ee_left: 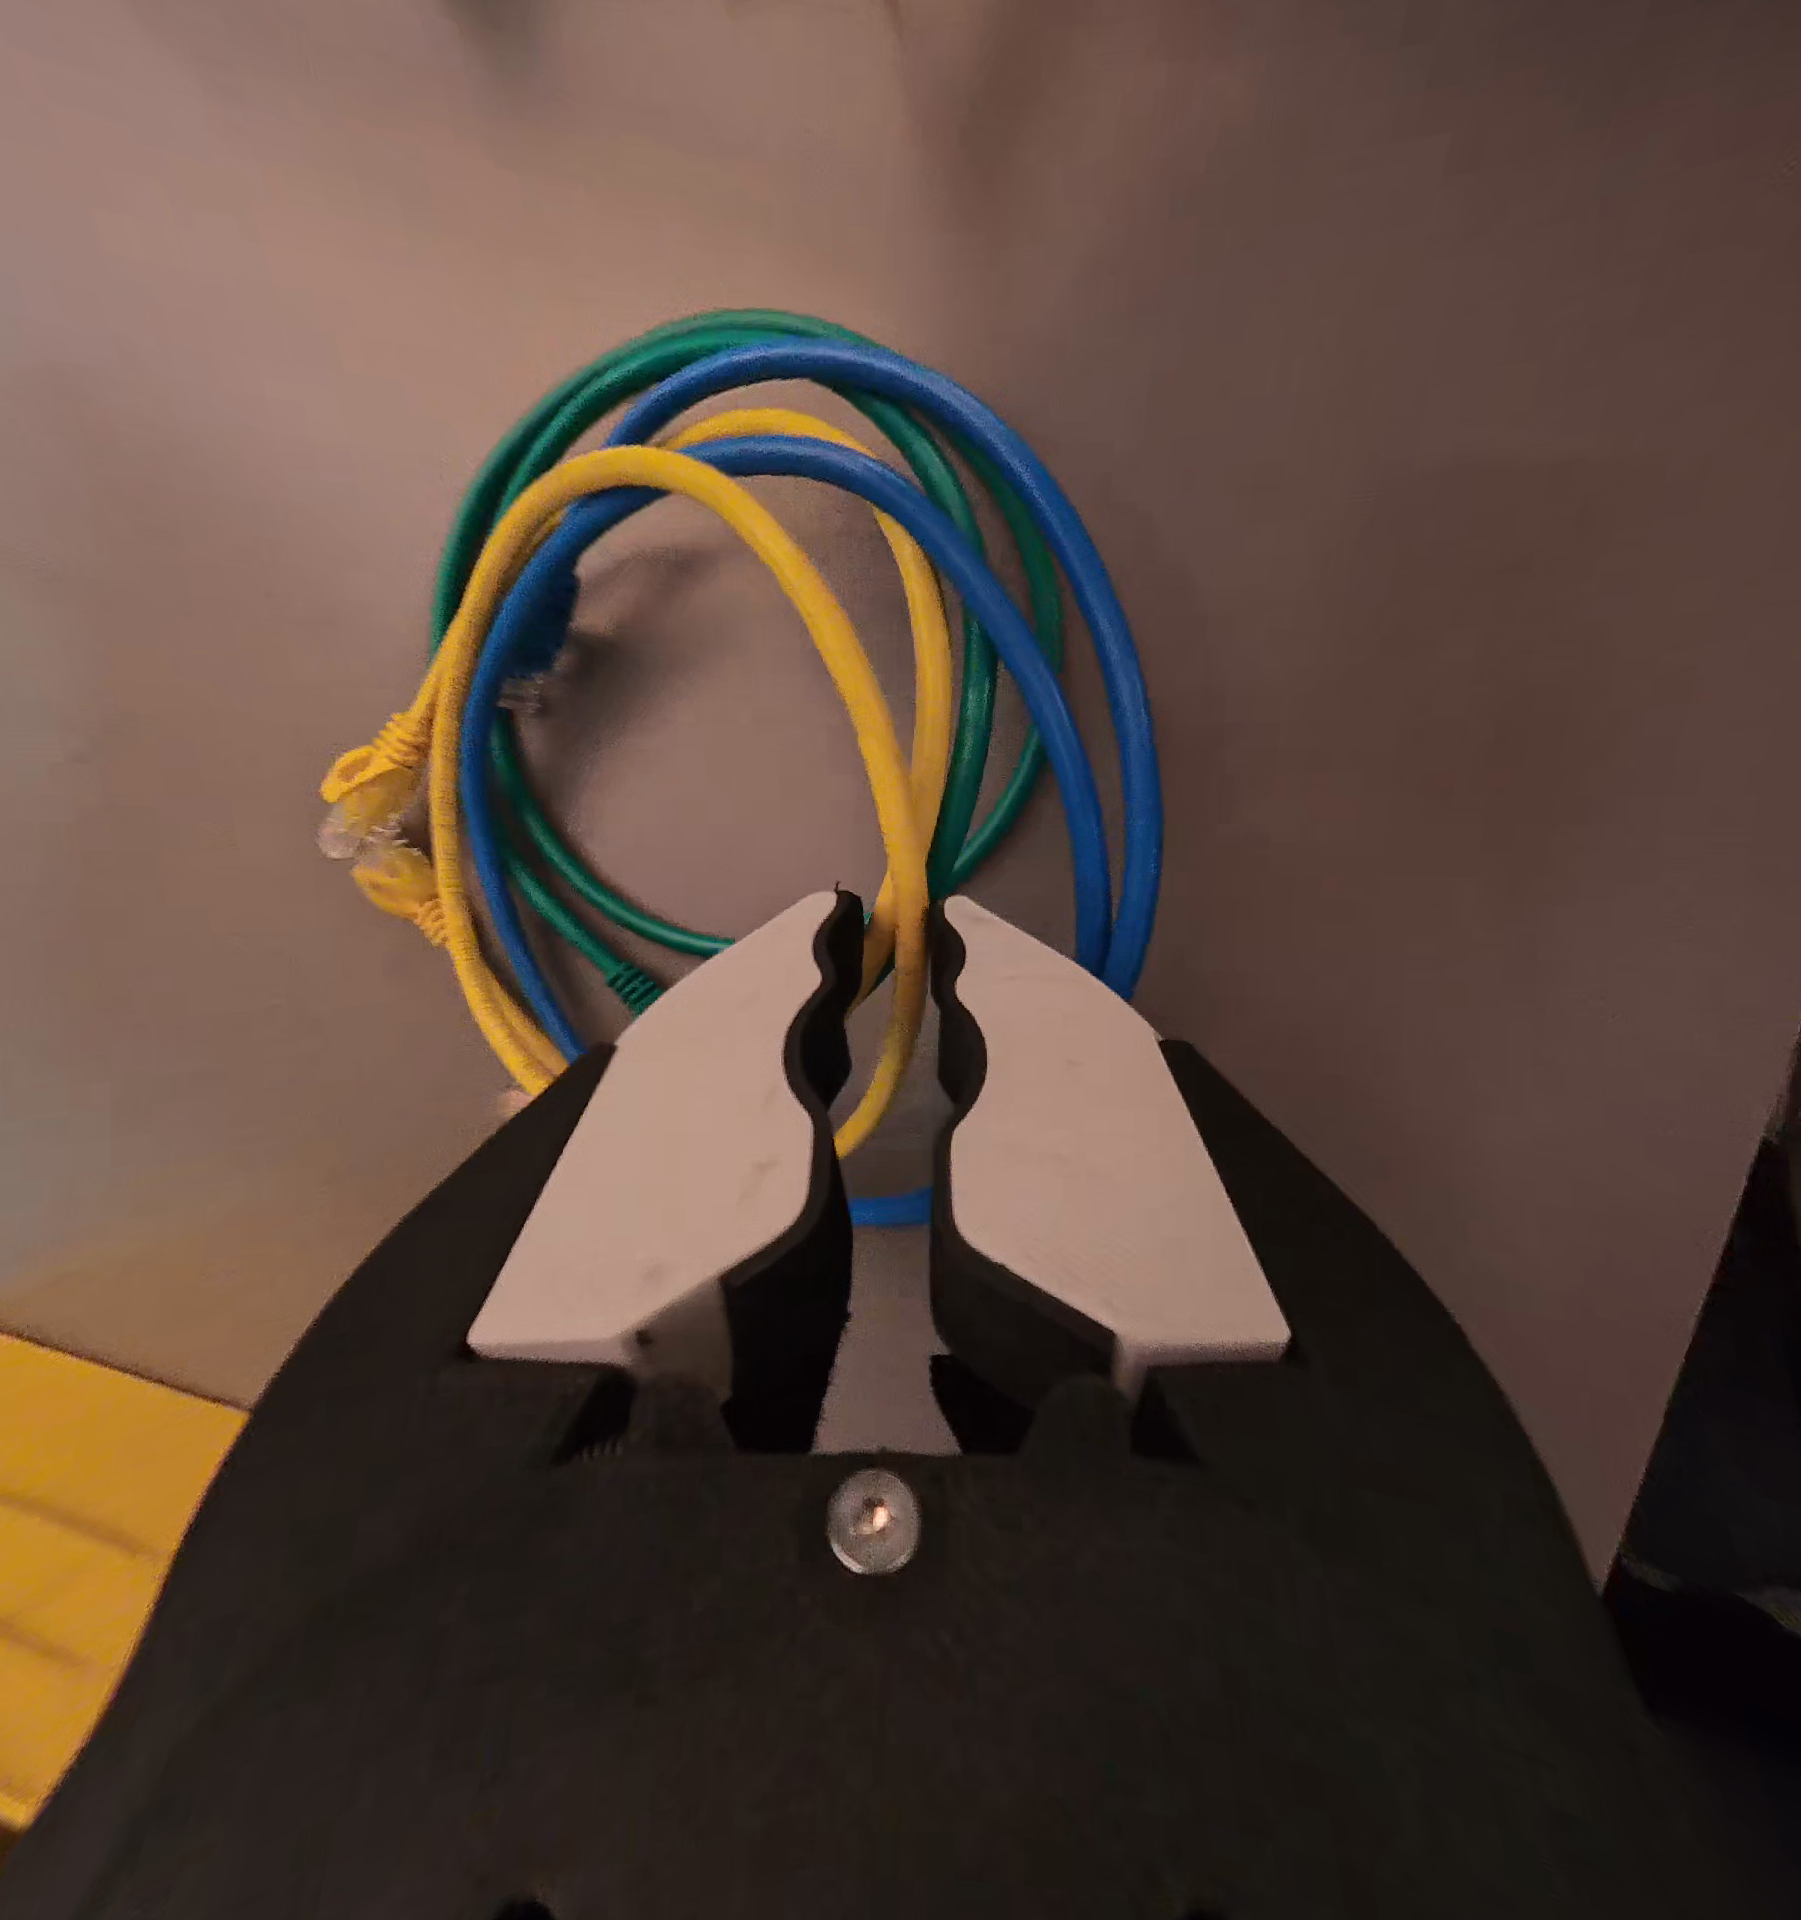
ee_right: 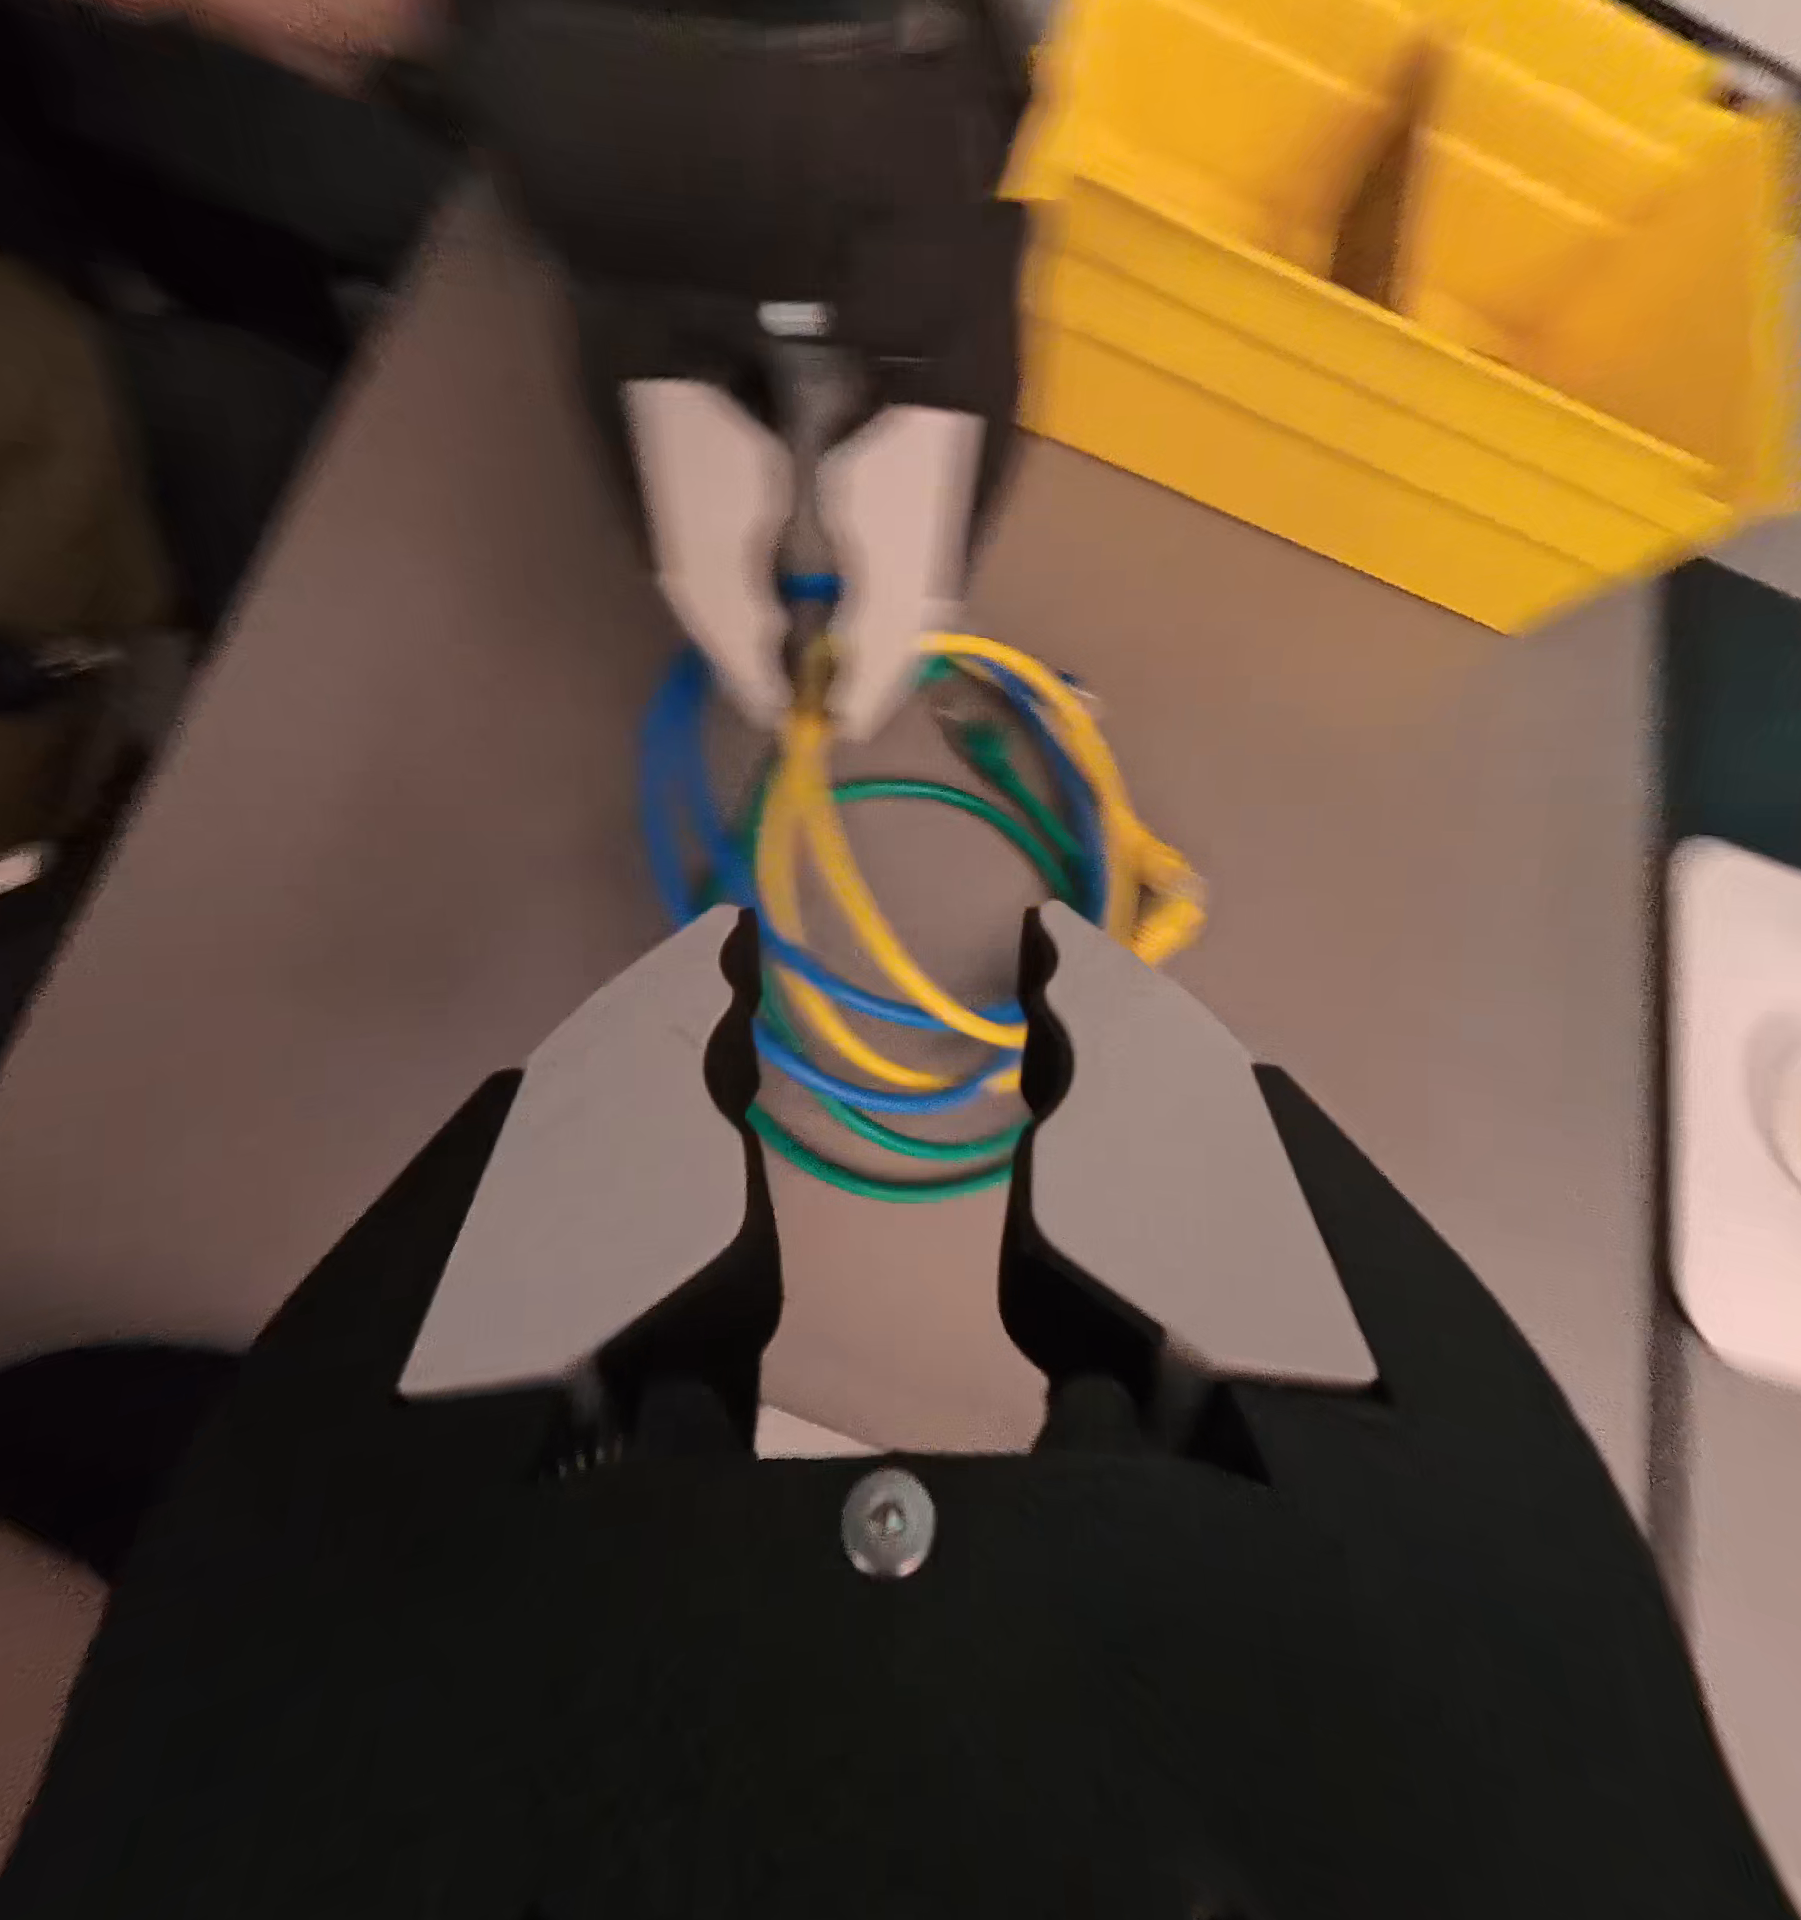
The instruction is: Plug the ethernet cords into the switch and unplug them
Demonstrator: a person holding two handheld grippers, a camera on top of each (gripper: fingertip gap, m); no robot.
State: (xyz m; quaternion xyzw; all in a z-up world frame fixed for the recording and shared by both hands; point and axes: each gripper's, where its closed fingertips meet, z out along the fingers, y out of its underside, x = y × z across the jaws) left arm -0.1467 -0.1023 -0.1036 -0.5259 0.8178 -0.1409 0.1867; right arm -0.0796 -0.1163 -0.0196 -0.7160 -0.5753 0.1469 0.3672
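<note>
A loose coil of ethernet cords lies on the grey table (ee_left: 1395, 520): a yellow cord (ee_left: 667, 468), a blue cord (ee_left: 1114, 623) and a green cord (ee_left: 584, 416). The yellow cord's plugs (ee_left: 382, 800) lie at the coil's left. My left gripper (ee_left: 894, 914) is closed on a strand of the yellow cord at the near side of the coil; it also shows in the right wrist view (ee_right: 811, 707). My right gripper (ee_right: 891, 925) is open and empty, above the opposite side of the coil, with blue (ee_right: 667, 790), yellow (ee_right: 823, 831) and green (ee_right: 906, 1184) strands showing between its fingers. The right wrist view is blurred.
A yellow divided bin (ee_right: 1395, 343) stands beside the coil, also at the lower left of the left wrist view (ee_left: 44, 1507). A white flat object (ee_right: 1769, 1091) lies at the right edge. A dark object (ee_left: 1758, 1351) stands to the right of the left gripper. My hands' fingertips stand some 11 cm from each other.
</note>
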